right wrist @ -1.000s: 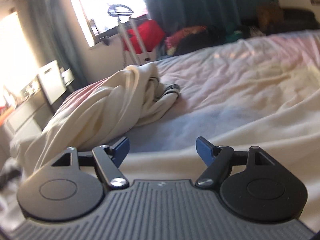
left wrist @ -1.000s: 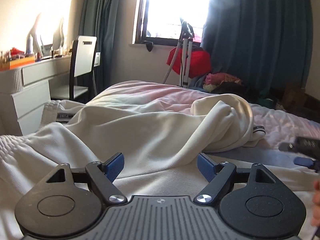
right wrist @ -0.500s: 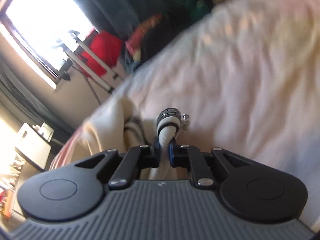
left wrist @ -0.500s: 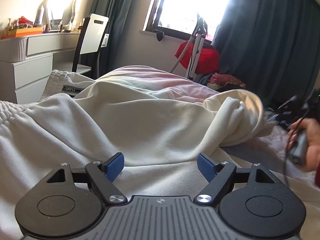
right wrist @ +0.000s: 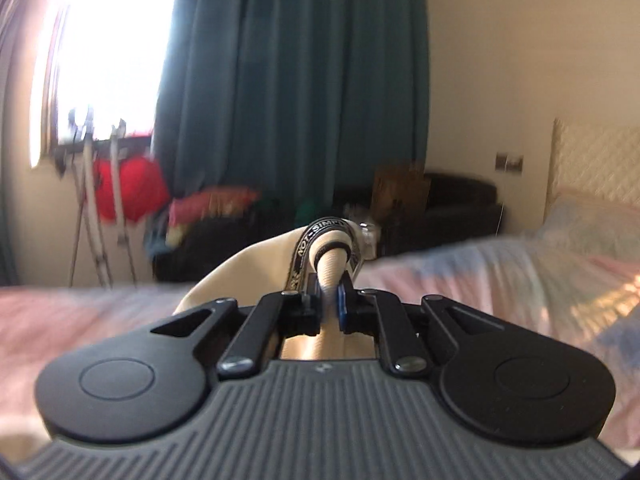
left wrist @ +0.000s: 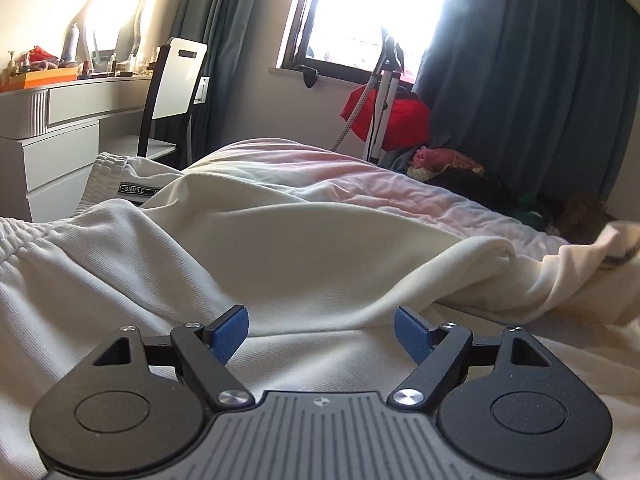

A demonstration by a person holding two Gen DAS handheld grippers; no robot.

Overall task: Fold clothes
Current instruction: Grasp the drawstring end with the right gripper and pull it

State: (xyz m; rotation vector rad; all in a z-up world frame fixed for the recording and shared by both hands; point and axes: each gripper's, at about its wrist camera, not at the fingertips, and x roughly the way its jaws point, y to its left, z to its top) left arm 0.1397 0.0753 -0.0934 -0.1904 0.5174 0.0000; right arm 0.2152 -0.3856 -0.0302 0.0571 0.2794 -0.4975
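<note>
A cream garment (left wrist: 280, 256) with an elastic waistband lies spread over the pink bed (left wrist: 360, 176). My left gripper (left wrist: 322, 330) hangs low over it, open, with nothing pinched between its blue pads; cloth lies beneath them. In the right wrist view my right gripper (right wrist: 329, 300) is shut on the garment's ribbed cuff (right wrist: 332, 248), which carries a black lettered band. The cuff is lifted above the bed (right wrist: 520, 280). In the left wrist view the pulled end of the garment (left wrist: 616, 240) stretches off the right edge. The right gripper itself is hidden there.
A white dresser (left wrist: 60, 120) and a chair (left wrist: 176, 80) stand at the left of the bed. Beyond the bed are a white stand with a red bag (left wrist: 384, 120), a clothes pile (left wrist: 448, 160) and dark curtains (right wrist: 288, 80). A headboard (right wrist: 592, 160) is at the right.
My right gripper shut on the cuff and lifted it up and to the right. The bunched end of the garment was drawn out flatter and rightward. The left gripper stayed open and nearly still.
</note>
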